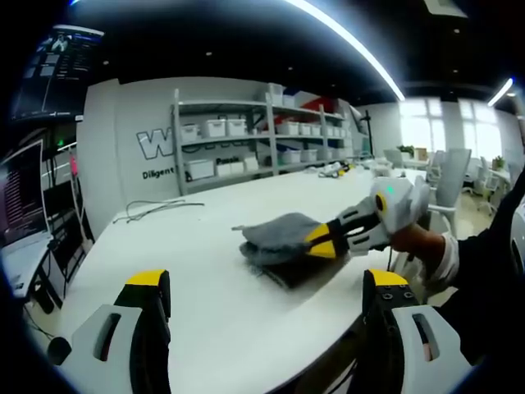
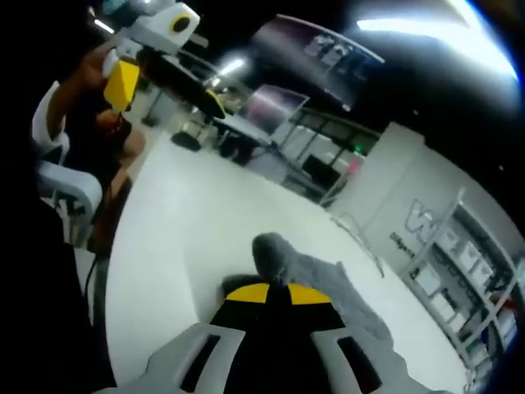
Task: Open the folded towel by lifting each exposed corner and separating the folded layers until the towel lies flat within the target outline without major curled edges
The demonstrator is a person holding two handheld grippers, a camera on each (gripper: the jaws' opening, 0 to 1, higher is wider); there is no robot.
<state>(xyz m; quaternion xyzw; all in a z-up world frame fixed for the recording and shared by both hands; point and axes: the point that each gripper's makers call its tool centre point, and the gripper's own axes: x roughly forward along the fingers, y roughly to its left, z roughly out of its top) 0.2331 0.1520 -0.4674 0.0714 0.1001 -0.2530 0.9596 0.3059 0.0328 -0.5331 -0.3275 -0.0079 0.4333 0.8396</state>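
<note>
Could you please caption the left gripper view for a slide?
Right gripper pinching the folded grey towel on the white table, left gripper open.

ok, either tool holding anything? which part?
Right tool is shut on the grey towel, pinching a raised fold of its top layer at the near edge. Left tool is open and holds nothing.

A lab or workshop: metal shelving [image 1: 262,135] stacked with white storage bins [image 1: 215,127], a long white worktable [image 1: 205,271], computer monitors [image 1: 20,201], ceiling strip lights [image 1: 344,45], wall lettering [image 1: 156,144].
</note>
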